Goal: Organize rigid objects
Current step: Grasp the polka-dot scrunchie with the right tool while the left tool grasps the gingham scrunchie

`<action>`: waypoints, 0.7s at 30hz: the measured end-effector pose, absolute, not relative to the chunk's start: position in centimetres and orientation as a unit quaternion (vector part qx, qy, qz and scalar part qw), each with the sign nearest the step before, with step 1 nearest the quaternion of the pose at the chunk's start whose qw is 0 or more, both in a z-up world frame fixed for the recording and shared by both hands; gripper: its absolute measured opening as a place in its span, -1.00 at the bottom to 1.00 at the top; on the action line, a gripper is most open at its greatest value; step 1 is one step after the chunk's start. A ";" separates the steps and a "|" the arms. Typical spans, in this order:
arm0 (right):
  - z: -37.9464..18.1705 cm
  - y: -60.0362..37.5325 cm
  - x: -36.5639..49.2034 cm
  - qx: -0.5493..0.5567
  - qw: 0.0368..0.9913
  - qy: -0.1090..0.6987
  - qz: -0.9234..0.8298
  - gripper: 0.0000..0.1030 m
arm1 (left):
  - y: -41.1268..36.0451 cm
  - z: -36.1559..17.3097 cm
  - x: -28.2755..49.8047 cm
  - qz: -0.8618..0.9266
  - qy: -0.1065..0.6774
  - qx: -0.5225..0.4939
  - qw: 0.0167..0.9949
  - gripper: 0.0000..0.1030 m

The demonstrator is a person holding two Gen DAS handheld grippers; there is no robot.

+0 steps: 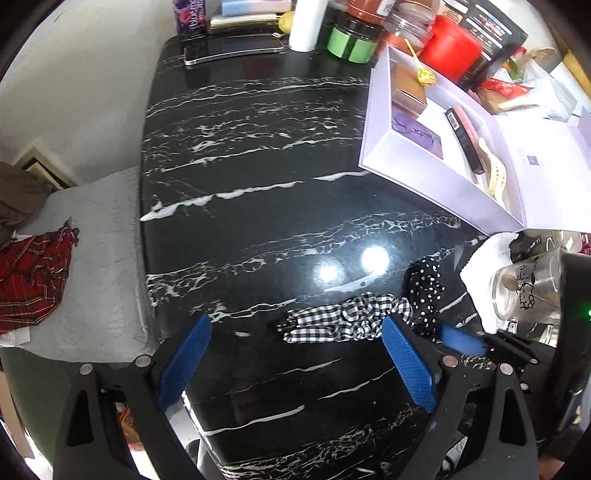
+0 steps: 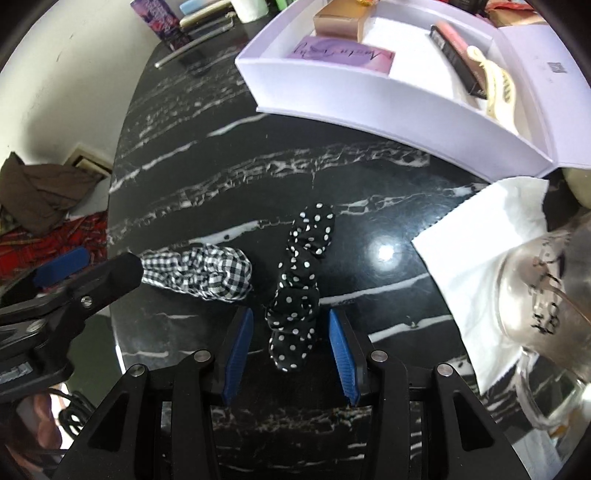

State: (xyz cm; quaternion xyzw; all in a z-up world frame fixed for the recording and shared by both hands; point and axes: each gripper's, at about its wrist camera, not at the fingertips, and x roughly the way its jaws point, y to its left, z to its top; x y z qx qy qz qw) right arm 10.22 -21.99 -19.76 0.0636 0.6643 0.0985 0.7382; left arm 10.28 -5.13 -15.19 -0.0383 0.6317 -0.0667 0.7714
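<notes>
The right gripper points down at a black marble table, its blue pads set narrow on either side of the near end of a polka-dot scrunchie; a thin gap shows on each side, so the pads straddle the fabric without pressing it; the scrunchie lies flat on the table, stretching away from the jaws; just left of it, apart by a narrow strip of marble, lies a checked scrunchie, whose left end is hidden behind a finger of the left gripper in the right wrist view; in its own view the left gripper stands wide over bare table, nothing between its pads, with the checked scrunchie just beyond its right finger; a lilac box sits open at the far right of the table, holding a tan carton, a purple card, a dark slim tube and a cream hair claw; a white napkin lies right of the dotted scrunchie, well apart, and a clear glass mug with a cartoon print rests on it; a phone lies at the table's far edge beside jars and a white roll
</notes>
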 end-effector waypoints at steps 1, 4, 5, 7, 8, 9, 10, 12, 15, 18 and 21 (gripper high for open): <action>-19.9 -22.0 10.2 0.062 0.737 0.666 0.100 -0.42 | -5.3 -15.3 10.3 -0.067 0.633 -0.035 0.771 0.85; -20.1 -21.9 9.9 0.049 0.741 0.663 0.099 -0.64 | -5.9 -15.7 10.6 -0.077 0.637 -0.035 0.766 0.85; -20.1 -22.0 9.7 0.047 0.741 0.662 0.099 -0.64 | -6.1 -15.9 10.6 -0.083 0.639 -0.036 0.764 0.85; -20.1 -22.5 9.5 0.047 0.742 0.662 0.092 -0.64 | -6.5 -16.3 10.6 -0.087 0.644 -0.038 0.759 0.85; -20.1 -22.9 9.2 0.048 0.741 0.663 0.090 -0.64 | -6.7 -16.6 10.6 -0.091 0.647 -0.040 0.756 0.85; -20.1 -23.3 9.1 0.051 0.739 0.666 0.089 -0.64 | -6.9 -16.8 10.6 -0.094 0.649 -0.042 0.754 0.85; -20.1 -23.6 9.0 0.054 0.737 0.668 0.089 -0.64 | -7.2 -17.0 10.6 -0.097 0.653 -0.044 0.750 0.85; -20.0 -24.2 8.8 0.055 0.734 0.671 0.089 -0.64 | -7.6 -17.3 10.7 -0.103 0.657 -0.050 0.745 0.85; -19.8 -24.8 8.7 0.054 0.734 0.671 0.095 -0.64 | -8.2 -17.4 10.8 -0.111 0.657 -0.052 0.744 0.85; -19.8 -24.7 8.8 0.050 0.734 0.671 0.097 -0.64 | -9.2 -17.8 10.9 -0.116 0.646 -0.033 0.754 0.99; -19.7 -24.7 8.8 0.043 0.735 0.670 0.097 -0.64 | -9.5 -19.0 11.3 -0.111 0.656 -0.025 0.746 0.99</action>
